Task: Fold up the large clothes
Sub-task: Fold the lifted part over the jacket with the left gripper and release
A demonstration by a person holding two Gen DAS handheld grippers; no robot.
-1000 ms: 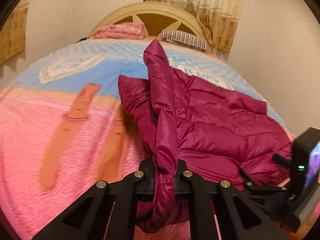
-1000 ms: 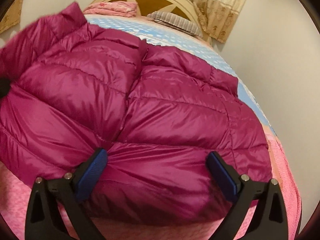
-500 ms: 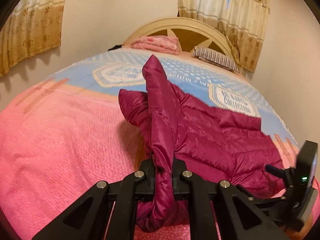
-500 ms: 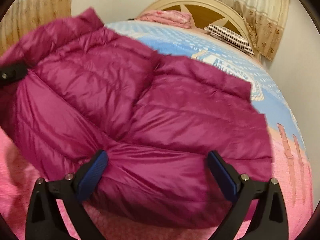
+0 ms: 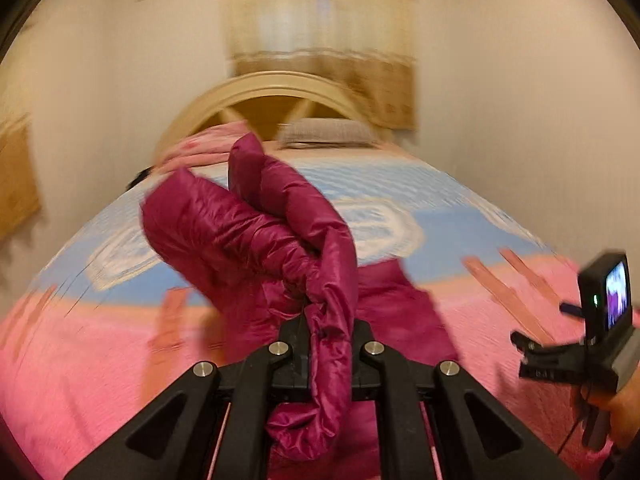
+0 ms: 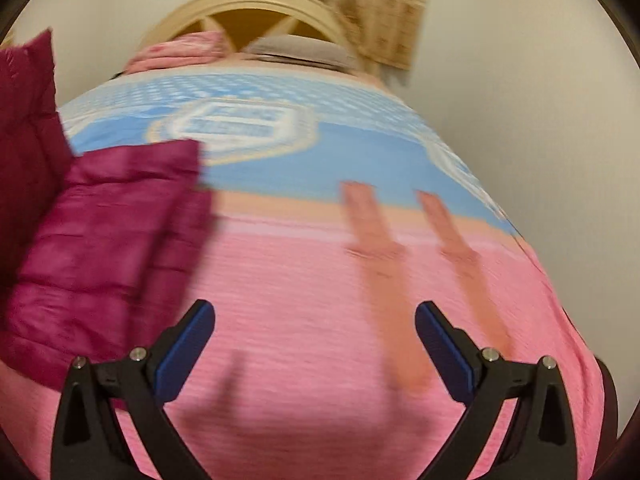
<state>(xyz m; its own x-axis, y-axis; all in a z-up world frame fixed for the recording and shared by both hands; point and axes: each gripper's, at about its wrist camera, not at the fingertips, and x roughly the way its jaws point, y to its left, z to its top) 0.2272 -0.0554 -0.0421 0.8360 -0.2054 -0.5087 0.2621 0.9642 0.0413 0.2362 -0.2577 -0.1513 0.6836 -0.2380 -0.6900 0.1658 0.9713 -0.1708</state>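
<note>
Two grippers, L gripper (image 5: 330, 344) clenched on magenta puffer jacket (image 5: 248, 240), R gripper (image 6: 315, 344) jaws released w/ nothing between, over bed (image 6: 312, 280).

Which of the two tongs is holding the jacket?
The left tongs, shut on a bunched fold of the purple jacket. The right tongs gape over bare blanket.

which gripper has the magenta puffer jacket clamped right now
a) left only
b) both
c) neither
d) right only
a: the left gripper has its jaws shut on a bunched fold of the magenta puffer jacket, while the right gripper has its jaws wide open over the bare pink bedspread.
</note>
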